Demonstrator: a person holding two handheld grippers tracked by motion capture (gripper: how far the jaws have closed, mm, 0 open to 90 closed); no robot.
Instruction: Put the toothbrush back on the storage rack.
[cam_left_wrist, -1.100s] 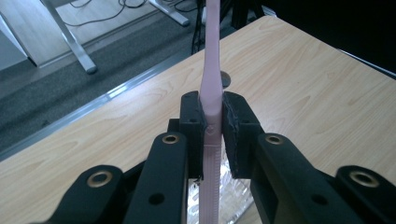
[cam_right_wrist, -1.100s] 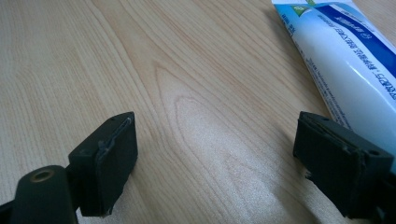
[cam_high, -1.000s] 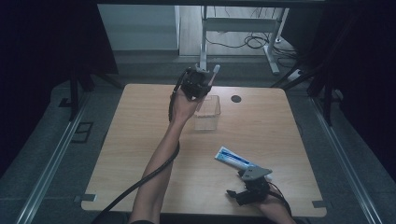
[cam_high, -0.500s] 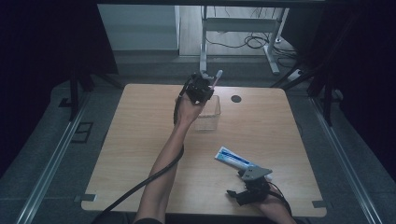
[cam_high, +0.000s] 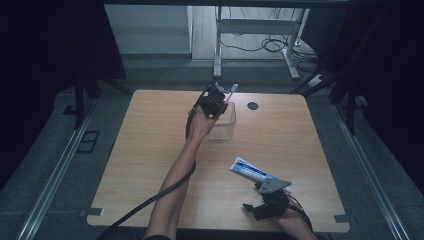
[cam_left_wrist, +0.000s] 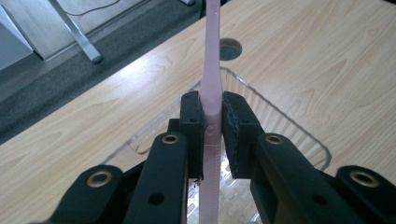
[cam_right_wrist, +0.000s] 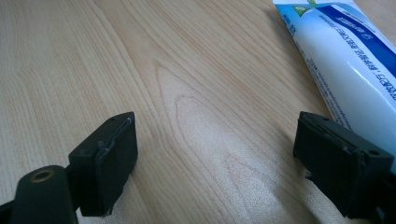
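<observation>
My left gripper (cam_high: 216, 100) (cam_left_wrist: 213, 112) is shut on a pale pink toothbrush (cam_high: 231, 90) (cam_left_wrist: 212, 70), held by its handle with the far end pointing up and away. It hangs just above a clear ribbed plastic container (cam_high: 223, 122) (cam_left_wrist: 289, 126) at the far middle of the table, and the handle's lower end reaches down into it. A blue and white toothpaste tube (cam_high: 250, 169) (cam_right_wrist: 345, 60) lies flat on the near right of the table. My right gripper (cam_high: 260, 200) (cam_right_wrist: 229, 158) rests low by the front edge, open, with bare wood between its jaws and the tube just beyond its right jaw.
A wooden table (cam_high: 150, 150) carries everything, with a round cable hole (cam_high: 252, 105) (cam_left_wrist: 229, 48) behind the container. Beyond the far edge are a grey floor and metal desk legs (cam_high: 217, 45). The left gripper's cable trails along the forearm to the front edge.
My left gripper has come down and slightly right with the toothbrush, closer over the clear container. The right gripper and toothpaste tube have stayed put.
</observation>
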